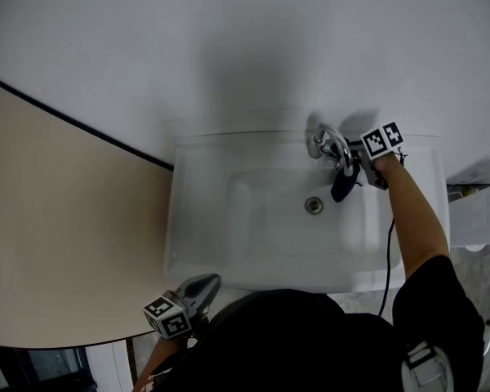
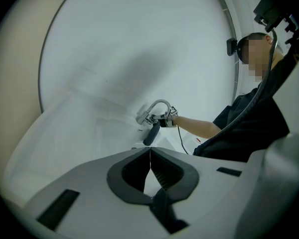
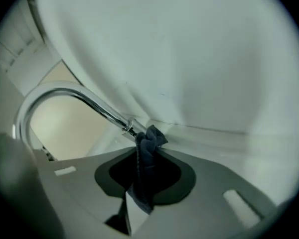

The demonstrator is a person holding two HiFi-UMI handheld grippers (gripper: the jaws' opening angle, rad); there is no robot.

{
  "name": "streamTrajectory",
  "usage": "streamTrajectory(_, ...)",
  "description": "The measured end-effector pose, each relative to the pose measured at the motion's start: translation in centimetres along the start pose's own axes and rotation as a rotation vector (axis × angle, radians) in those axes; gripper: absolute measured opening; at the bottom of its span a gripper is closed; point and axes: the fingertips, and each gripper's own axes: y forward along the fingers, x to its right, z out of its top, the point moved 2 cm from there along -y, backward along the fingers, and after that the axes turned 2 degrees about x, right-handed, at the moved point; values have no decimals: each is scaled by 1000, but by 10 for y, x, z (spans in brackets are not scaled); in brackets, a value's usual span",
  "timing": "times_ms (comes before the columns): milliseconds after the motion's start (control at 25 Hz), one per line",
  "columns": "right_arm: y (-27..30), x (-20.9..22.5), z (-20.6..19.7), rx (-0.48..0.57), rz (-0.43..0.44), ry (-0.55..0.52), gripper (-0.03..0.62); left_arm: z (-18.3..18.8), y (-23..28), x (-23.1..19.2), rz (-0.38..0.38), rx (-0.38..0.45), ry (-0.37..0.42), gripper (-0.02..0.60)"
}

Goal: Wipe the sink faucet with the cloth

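Note:
A chrome curved faucet [image 1: 328, 143] stands at the back of the white sink [image 1: 253, 211]. My right gripper [image 1: 358, 167] is shut on a dark blue cloth [image 1: 343, 184], which hangs down beside the spout. In the right gripper view the cloth [image 3: 146, 156] is bunched between the jaws and presses against the faucet's tube [image 3: 97, 107] near its base. My left gripper [image 1: 198, 288] hovers at the sink's near left rim, shut with nothing in it. In the left gripper view its jaws [image 2: 150, 162] meet, and the faucet [image 2: 156, 108] shows far off.
A beige counter [image 1: 57, 219] lies left of the sink, a white wall behind. The drain [image 1: 314, 206] sits in the basin's middle. A black cable [image 1: 387, 256] trails from the right gripper along the person's arm. White items [image 1: 478, 211] stand at the right edge.

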Motion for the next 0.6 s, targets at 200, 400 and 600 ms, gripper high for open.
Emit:
streamTrajectory(200, 2, 7, -50, 470, 116, 457, 64, -3, -5, -11, 4, 8, -47, 3)
streamTrajectory(400, 4, 39, -46, 941, 226, 959, 63, 4, 10, -3, -35, -15, -26, 3)
streamTrajectory(600, -18, 26, -17, 1007, 308, 865, 63, 2, 14, 1, -43, -32, -18, 3)
